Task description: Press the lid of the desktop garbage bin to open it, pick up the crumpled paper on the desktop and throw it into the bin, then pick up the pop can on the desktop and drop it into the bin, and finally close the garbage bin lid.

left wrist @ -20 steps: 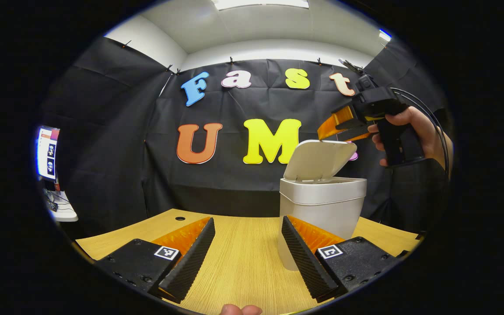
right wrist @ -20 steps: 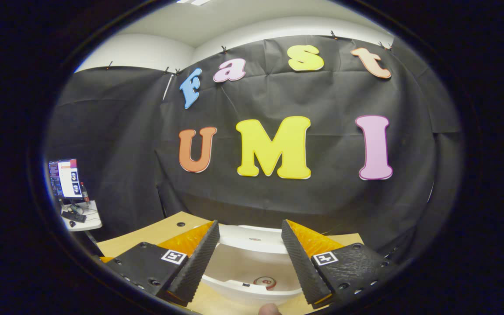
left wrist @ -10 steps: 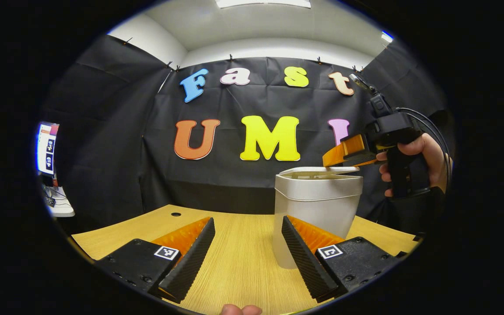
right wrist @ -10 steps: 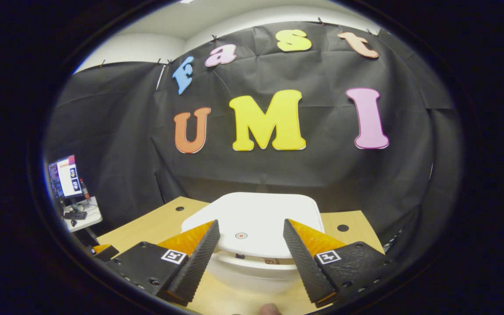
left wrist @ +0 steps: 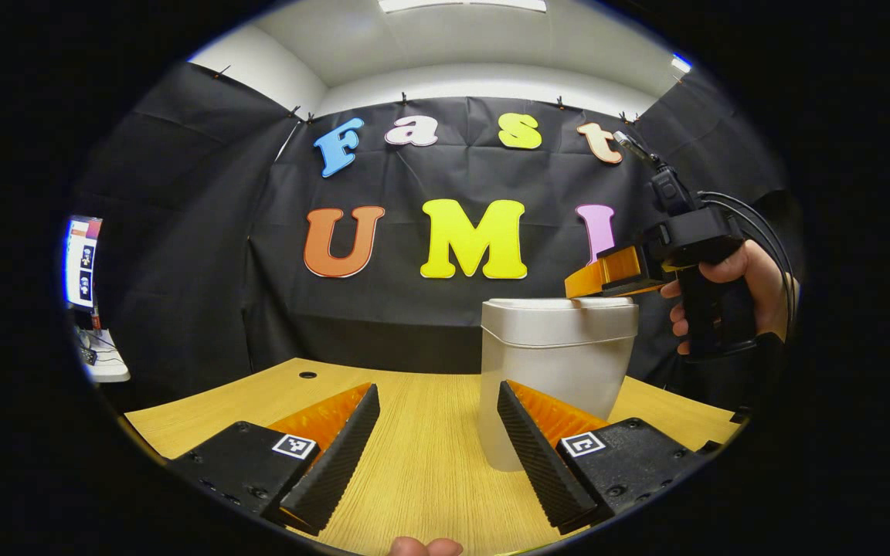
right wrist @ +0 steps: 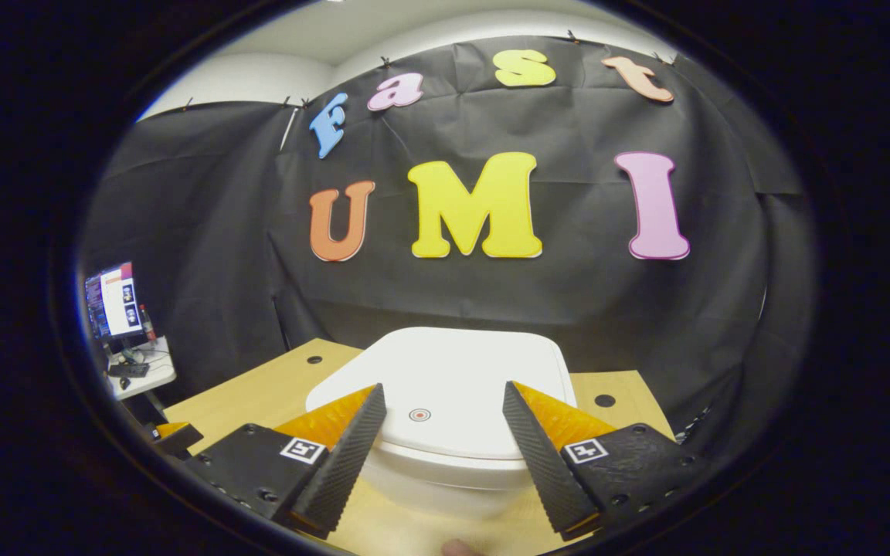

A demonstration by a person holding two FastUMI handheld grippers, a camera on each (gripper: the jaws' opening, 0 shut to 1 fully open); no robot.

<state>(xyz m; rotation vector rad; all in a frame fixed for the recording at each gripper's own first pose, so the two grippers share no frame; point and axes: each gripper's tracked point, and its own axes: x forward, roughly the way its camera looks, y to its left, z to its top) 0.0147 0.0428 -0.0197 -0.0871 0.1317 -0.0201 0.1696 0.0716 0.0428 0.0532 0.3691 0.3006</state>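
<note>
In the left gripper view, the left tongs [left wrist: 437,455] stand wide and empty, low over the wooden table [left wrist: 429,463]. Just right of them stands the white garbage bin [left wrist: 557,363] with its lid [left wrist: 561,303] down. The right tongs [left wrist: 580,287], held in a hand [left wrist: 738,282], rest on the lid, spread wide in the right gripper view.

Evenly lit from a ceiling panel [left wrist: 462,5] at 12 o'clock; sharp focus, strong fisheye bending toward edges, soft shadows.
</note>
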